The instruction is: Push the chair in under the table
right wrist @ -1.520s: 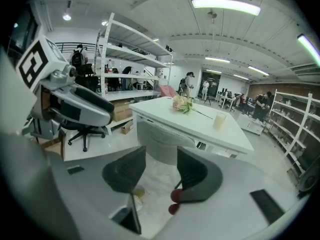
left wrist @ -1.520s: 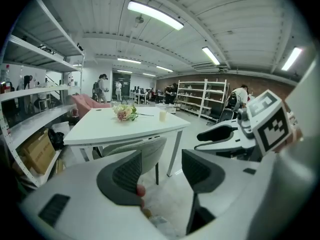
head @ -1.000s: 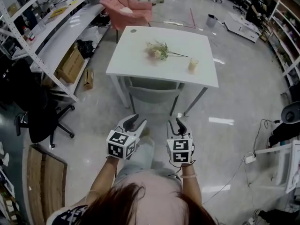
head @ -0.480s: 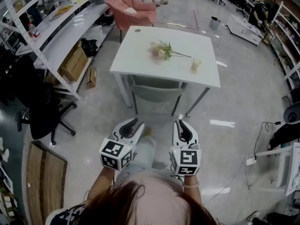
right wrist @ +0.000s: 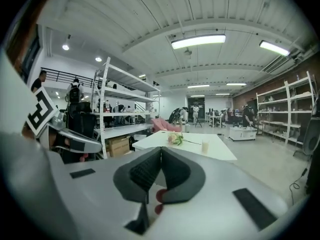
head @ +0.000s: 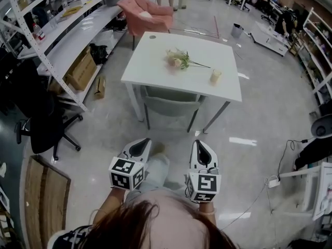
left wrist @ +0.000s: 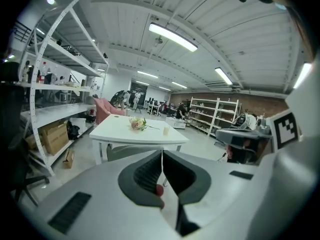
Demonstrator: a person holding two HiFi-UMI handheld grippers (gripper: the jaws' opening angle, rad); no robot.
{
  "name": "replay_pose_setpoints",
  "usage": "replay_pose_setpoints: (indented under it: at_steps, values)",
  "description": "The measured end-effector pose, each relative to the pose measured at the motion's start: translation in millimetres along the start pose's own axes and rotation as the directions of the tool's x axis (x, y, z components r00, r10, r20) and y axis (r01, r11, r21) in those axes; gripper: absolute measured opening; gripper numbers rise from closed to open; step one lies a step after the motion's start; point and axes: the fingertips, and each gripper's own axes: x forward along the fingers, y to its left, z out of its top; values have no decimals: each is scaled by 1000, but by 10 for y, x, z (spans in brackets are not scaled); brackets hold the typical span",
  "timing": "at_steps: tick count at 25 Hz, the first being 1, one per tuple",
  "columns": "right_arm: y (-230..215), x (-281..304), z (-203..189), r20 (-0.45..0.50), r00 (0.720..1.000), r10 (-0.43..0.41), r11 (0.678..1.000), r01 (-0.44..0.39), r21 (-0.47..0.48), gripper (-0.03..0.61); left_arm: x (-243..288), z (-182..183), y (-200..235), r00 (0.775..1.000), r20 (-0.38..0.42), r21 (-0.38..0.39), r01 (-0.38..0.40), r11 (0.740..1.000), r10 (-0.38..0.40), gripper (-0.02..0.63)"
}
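Note:
A grey-green chair (head: 171,107) stands tucked under the near side of the white table (head: 150,66), with only its backrest showing. In the left gripper view the chair (left wrist: 131,151) and table (left wrist: 117,132) lie some way ahead. My left gripper (head: 142,144) and right gripper (head: 201,146) hover side by side over the floor, well short of the chair and touching nothing. Both have just been closing. The left gripper (left wrist: 161,153) and right gripper (right wrist: 160,150) now have their pads together with nothing between them. A flower sprig (head: 178,59) and a small candle (head: 215,77) lie on the table.
A pink armchair (head: 148,12) stands beyond the table. Metal shelving (head: 62,32) with cardboard boxes (head: 80,70) runs along the left. A black office chair (head: 39,128) and a wooden pallet (head: 46,201) are at the near left. Cables (head: 270,183) trail at the right.
Both grippers' jaws went from open to shut. Both grippers drew back from the chair toward me, lower in the head view.

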Motion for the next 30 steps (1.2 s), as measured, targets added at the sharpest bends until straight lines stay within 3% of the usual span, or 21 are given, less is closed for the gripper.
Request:
replay_pose_setpoints:
  at_steps: [12,21,30]
  values:
    - [-10,63,-90,-54,998,-25,1000,26,7,21,49,-148,-153,997,-56,83,66,994,-61,15]
    - [76,71,-40,-39,999,10,1000,-9,6,21,33,-445,-171,989,-144,175,63,983,-37,15]
    - [106,32,-92,-45,999,-17,997,14,-80,21,32,-589,-41,985,-174,173,23,985,8,15]
